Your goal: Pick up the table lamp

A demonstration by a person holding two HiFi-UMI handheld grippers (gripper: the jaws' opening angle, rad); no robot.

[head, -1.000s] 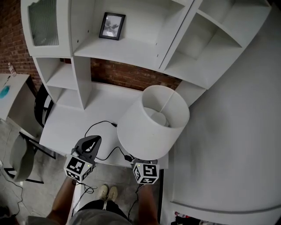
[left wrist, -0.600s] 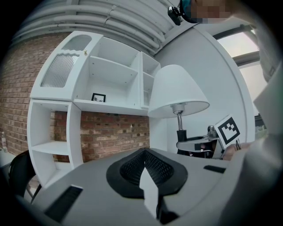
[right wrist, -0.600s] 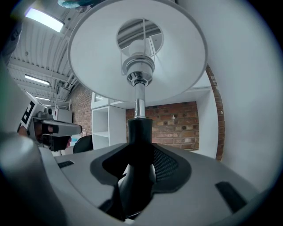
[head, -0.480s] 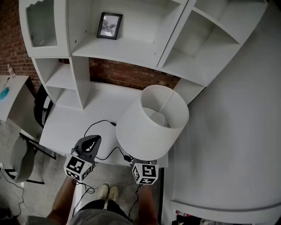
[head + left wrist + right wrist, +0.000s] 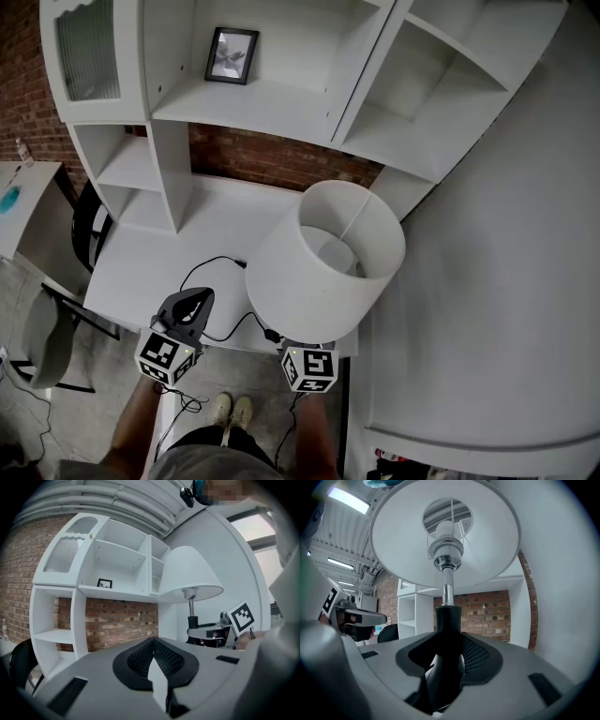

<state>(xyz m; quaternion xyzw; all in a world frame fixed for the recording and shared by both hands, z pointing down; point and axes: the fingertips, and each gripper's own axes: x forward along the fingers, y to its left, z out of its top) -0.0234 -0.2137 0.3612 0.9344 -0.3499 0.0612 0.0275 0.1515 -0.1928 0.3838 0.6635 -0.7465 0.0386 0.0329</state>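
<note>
Seeing right gripper clamped on the lamp: in the right gripper view the black lower stem fills the gap between both pads. Chrome tube and bulb socket are straight above it, shade overhead. Gripper points about level. Head view only gives me its marker cube poking out under the shade's near edge; the jaws are hidden there.

Lamp stands upright at the desk's front right corner, near the white wall on the right. Shade covers the base from above, so I can't tell whether the base touches the desk.

Left gripper is closed with nothing in it; pads meet tip to tip in the left gripper view. It sits over the desk's front edge, left of the lamp and apart from it, pointing toward the shelf unit.

Black cord loops across the desk between the two grippers and runs in under the shade. Picture frame is on an upper shelf, brick wall behind the desk.
</note>
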